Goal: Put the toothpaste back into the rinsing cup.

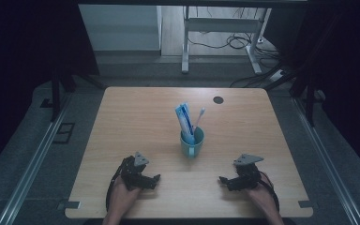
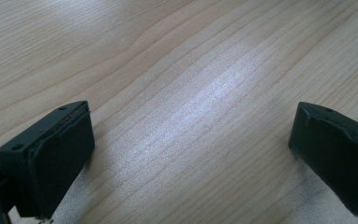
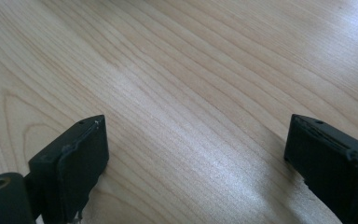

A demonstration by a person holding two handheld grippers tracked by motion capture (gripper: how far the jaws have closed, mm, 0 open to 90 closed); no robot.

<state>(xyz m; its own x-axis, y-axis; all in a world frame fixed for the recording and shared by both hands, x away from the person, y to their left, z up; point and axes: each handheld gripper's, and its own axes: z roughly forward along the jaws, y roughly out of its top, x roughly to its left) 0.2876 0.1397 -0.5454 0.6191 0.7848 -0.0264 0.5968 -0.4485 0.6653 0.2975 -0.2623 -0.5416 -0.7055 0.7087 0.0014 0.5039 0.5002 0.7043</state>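
Standing between both hand-held grippers, farther back: the teal cup (image 1: 191, 142).

A light wooden rectangular table (image 1: 136, 112) is standing on grey carpeted floor (image 1: 37, 154). Beyond the grippers, a white metal-legged desk frame (image 1: 225, 28) is standing over tangled black cables (image 1: 234, 43). Dim light is falling.

Left gripper (image 1: 155, 178): black body, grey triangular plate on top, black cable. Right gripper (image 1: 221, 179): same build. Pads (image 2: 58, 163): black, rectangular, screw holes.
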